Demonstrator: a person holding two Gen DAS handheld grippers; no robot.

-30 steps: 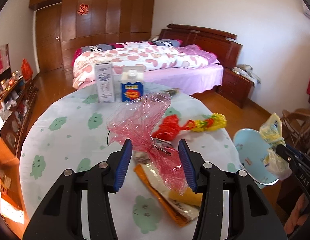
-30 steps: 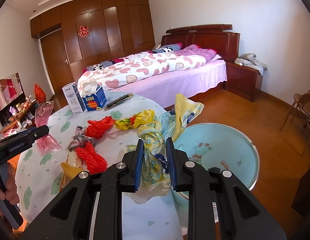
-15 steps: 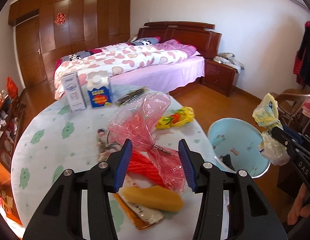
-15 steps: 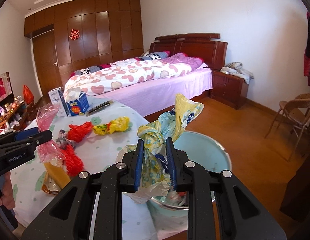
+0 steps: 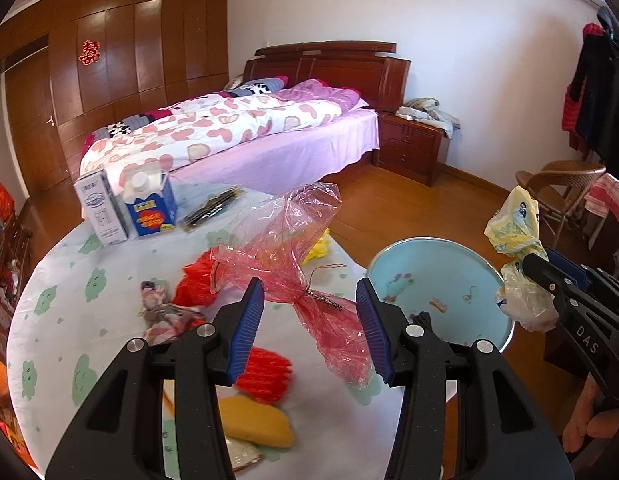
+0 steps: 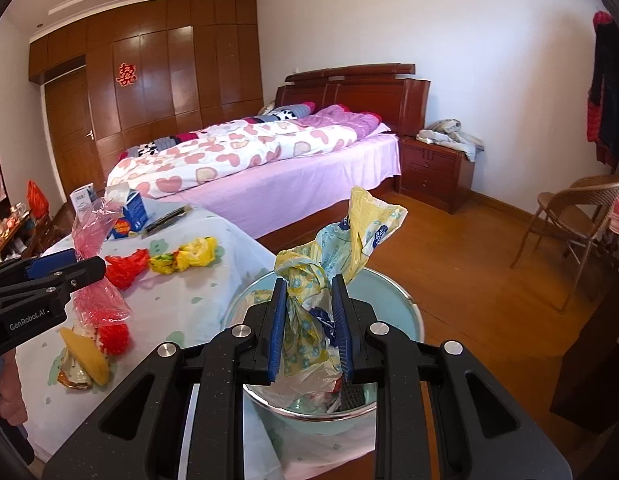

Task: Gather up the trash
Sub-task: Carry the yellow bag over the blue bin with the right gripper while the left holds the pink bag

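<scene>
The yellow bag (image 6: 309, 296) is pinched between the fingers of the right gripper (image 6: 309, 328), which is clenched on it, and it now hangs right over the mouth of the bin (image 6: 405, 308). A second ago that bag was still level with the table edge, with the bin ahead and to the right of the gripper; since then the hand has carried it across, so the bin sits directly under the fingertips, with some rubbish already lying at its bottom.

The left gripper (image 5: 309, 320) has the pink wrap (image 5: 305, 272) between its fingers, which stand fairly wide. The crumpled film hangs against the right-hand pad and keeps its place there while the view swings, so I take it to be held, though the contact with the other pad is hard to make out. This hand has swung to the right as well: the bin, which was far off to the gripper's right, now lies just ahead of its right finger.

Below and left of that gripper, the table (image 5: 61, 320) still carries red netting (image 5: 265, 376), a yellow piece (image 5: 257, 428) and the cartons (image 5: 149, 208) further ahead.

Both loads look ready to drop, the yellow bag first. Plenty remains on the table, so the job seems well short of finished.
</scene>
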